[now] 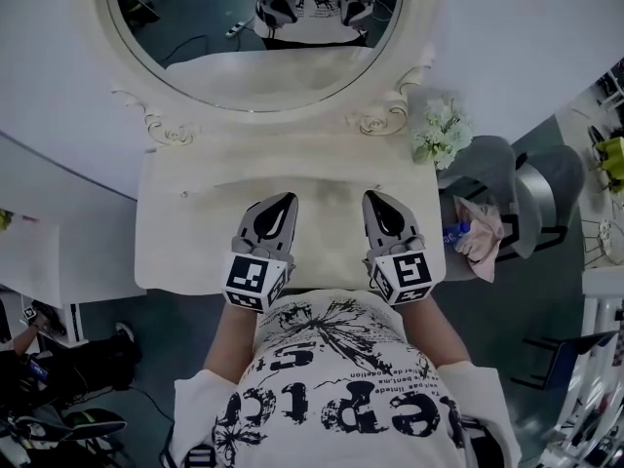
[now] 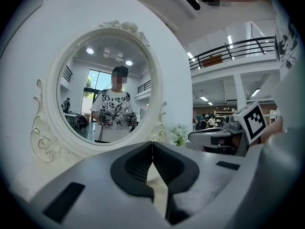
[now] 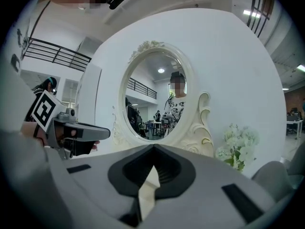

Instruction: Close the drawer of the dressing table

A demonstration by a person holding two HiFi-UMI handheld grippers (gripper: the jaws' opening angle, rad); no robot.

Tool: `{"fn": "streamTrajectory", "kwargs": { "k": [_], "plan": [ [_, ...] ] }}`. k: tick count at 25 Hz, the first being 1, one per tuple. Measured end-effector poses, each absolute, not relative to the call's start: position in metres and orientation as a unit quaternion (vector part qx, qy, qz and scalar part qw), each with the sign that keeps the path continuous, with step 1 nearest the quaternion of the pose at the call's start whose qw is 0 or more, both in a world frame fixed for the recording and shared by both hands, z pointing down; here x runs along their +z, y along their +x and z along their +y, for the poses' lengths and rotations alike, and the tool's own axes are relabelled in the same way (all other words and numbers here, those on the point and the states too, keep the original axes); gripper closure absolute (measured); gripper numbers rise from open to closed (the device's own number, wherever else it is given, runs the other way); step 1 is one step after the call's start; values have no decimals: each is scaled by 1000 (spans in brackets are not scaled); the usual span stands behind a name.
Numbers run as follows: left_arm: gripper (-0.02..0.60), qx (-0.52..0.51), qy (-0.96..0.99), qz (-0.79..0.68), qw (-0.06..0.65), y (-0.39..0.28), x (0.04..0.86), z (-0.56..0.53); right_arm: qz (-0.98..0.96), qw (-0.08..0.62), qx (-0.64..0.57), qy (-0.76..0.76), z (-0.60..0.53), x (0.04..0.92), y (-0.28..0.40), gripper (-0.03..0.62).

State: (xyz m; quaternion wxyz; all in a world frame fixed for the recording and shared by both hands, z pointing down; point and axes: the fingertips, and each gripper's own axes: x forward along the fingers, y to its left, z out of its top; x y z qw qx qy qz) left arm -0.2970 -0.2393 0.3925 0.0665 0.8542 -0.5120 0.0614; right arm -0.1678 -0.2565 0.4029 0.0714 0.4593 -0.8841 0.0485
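The cream dressing table point(image 1: 175, 242) stands before me, its oval mirror point(image 1: 253, 47) at the back. No drawer juts out past its front edge; the drawer front is hidden below the top. My left gripper point(image 1: 290, 199) hovers over the front of the tabletop, jaws shut and empty, pointing at the mirror point(image 2: 107, 85). My right gripper point(image 1: 371, 196) hangs beside it, also shut on nothing, facing the mirror point(image 3: 157, 97). In the gripper views the left gripper point(image 2: 152, 145) and right gripper point(image 3: 153, 148) have their tips meeting, and each view shows the other gripper beside it.
White flowers point(image 1: 441, 130) stand at the table's back right corner. A grey chair point(image 1: 507, 178) with a pinkish cloth point(image 1: 483, 237) and a blue item point(image 1: 455, 233) sits right of the table. Dark gear lies on the floor at the lower left point(image 1: 58, 369).
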Motion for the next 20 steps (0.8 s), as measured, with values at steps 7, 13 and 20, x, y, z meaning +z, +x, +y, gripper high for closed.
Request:
{"fn": "streamTrajectory", "kwargs": {
  "k": [7, 13, 20],
  "plan": [
    [563, 66, 855, -510, 67, -294, 392, -239, -886, 68, 50, 456, -255, 403, -169, 577],
    [563, 64, 856, -508, 64, -295, 391, -239, -885, 60, 35, 461, -255, 396, -170, 577],
    [563, 59, 855, -511, 65, -296, 391, -242, -888, 57, 30, 455, -254, 395, -171, 579]
  ]
}}
